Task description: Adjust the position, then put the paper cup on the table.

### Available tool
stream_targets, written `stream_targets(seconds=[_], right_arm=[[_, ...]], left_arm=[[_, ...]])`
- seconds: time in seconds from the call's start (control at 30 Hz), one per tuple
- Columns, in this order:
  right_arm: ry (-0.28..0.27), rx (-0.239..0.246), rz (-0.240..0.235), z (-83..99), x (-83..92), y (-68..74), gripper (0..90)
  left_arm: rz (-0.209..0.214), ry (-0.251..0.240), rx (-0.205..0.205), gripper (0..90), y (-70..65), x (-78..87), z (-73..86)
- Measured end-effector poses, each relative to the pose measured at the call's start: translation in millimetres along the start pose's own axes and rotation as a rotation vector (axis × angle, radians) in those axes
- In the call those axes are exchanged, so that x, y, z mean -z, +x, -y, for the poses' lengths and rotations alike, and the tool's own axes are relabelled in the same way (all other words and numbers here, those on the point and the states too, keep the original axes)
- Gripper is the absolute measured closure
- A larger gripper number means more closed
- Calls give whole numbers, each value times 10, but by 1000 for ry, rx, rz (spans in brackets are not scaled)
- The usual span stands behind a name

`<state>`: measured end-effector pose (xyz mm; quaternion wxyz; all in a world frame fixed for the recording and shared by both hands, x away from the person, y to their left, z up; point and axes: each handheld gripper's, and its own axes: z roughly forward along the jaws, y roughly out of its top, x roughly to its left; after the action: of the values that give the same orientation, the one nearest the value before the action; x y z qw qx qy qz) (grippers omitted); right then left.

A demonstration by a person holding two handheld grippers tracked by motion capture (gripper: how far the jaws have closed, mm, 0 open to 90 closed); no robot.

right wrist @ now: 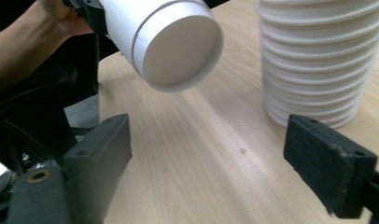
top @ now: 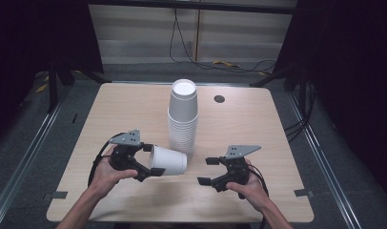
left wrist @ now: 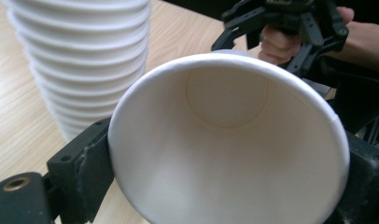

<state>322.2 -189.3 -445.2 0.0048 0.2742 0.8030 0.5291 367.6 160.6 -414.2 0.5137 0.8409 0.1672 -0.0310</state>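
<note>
Left hand-held gripper (top: 149, 160) clamps a plain white paper cup (top: 168, 161) on its side near the rim, empty, no print, base pointing 3 o'clock. Cup stack (top: 183, 117) stands at 12 o'clock on the bench (top: 249, 129). Right hand-held gripper (top: 207, 170) open, holding nothing.

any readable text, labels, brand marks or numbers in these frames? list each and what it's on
None readable.
Held paper cup: plain white inside and out, no print.
Cup stack: plain white, no print.
Left gripper and right gripper: black jaws, no markings to see.
Table: bare wood grain, no label.
</note>
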Motion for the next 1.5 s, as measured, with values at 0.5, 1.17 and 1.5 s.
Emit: stream_targets(seconds=[0.5,1.17,1.5], right_arm=[[-6,-41,112,63,139,-103,174],[-5,-26,125,42,147,-135,171],[12,-27,113,53,98,-179,171]], left_arm=[[-102,64,34,91,211,353,37],[-325,213,47,90,435,552,34],[-412,344,72,90,702,499,-59]])
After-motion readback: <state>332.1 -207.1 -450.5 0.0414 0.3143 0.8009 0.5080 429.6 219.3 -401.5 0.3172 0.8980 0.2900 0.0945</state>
